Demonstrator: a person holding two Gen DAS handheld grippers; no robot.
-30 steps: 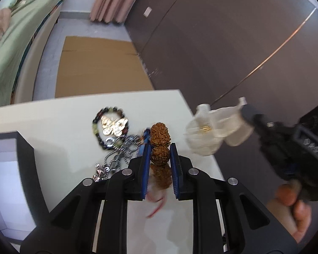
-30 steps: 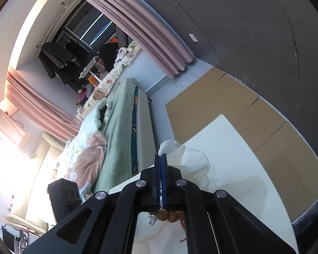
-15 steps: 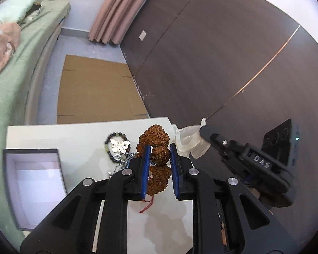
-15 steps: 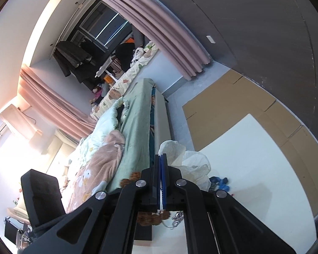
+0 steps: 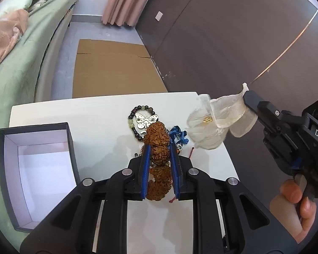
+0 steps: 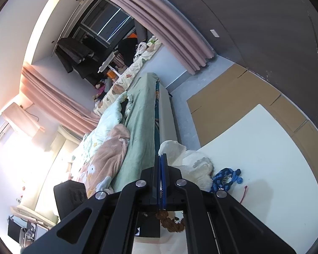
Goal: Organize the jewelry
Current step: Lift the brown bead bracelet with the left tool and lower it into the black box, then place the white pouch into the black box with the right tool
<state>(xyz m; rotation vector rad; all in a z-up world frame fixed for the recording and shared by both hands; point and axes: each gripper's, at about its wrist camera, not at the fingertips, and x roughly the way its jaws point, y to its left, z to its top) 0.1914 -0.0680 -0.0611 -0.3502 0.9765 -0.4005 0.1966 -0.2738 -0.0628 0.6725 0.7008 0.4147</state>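
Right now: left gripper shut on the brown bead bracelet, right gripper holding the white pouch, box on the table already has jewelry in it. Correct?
One error: the box is empty, as the left wrist view shows. Left gripper is shut on the brown bead bracelet; right gripper holds the white pouch.

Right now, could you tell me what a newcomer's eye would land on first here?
Probably the knobbly brown seed bracelet pinched in the left claw over the white table. Next, the sheer white pouch hanging from the shut right claw at the table's right edge, then the open dark box on the left.
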